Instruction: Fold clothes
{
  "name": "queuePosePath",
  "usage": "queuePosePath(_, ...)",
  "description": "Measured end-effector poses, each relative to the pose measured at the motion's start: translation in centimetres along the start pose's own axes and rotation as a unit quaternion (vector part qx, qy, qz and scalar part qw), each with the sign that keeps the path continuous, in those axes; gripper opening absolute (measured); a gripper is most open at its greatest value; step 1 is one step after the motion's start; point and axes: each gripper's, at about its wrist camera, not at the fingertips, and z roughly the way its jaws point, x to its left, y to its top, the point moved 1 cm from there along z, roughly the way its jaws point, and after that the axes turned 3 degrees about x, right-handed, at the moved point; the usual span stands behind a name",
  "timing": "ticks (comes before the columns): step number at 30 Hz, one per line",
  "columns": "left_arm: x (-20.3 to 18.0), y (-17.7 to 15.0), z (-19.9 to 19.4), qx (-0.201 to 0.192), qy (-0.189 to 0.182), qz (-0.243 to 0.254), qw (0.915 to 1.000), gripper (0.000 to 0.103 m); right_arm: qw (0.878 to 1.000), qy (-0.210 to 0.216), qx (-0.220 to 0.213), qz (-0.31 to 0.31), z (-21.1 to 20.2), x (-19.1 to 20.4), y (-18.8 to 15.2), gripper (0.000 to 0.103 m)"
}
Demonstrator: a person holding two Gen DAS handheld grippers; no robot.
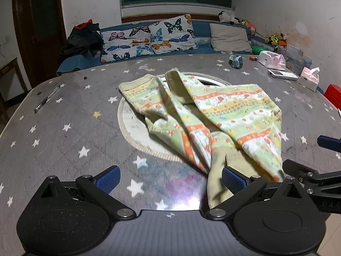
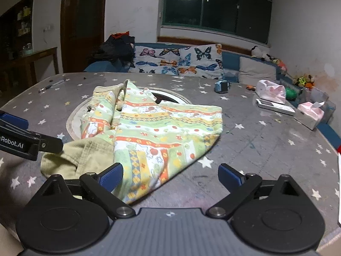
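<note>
Garment (image 1: 223, 115) lies crumpled and unfolded mid-table (image 1: 64, 145), partly over a round inset. Left gripper (image 1: 170, 179) and right gripper (image 2: 170, 178) jaws wide, empty, at its near edge. Folding barely begun.

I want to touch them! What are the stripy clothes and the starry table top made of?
The stripy garment looks like soft knit cotton: matte, limp, wrinkled, with a plain ribbed cuff. The starry table cover looks like smooth vinyl or plastic: it mirrors the lamp as a bright glare near the left gripper.
</note>
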Motion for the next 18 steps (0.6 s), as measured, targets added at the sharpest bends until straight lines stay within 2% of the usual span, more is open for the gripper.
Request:
queuePosePath(9, 1.0, 4.5, 2.7, -0.006, -0.012, -0.013, 0.9998, 0.101, 0.999, 0.041, 0.005, -0.005, 2.9, -0.3, 4.4, 0.089)
queuePosePath(16, 2.5, 8.9, 6.7, -0.002, -0.006, -0.03, 0.9995, 0.084, 0.997, 0.068, 0.011, -0.031, 8.1, 0.5, 8.9, 0.076)
queuePosePath(18, 3.1, 10.0, 8.0, 0.003, -0.006, -0.039, 0.9992, 0.084, 0.996, 0.079, 0.017, -0.032, 10.0, 0.7, 10.3, 0.073)
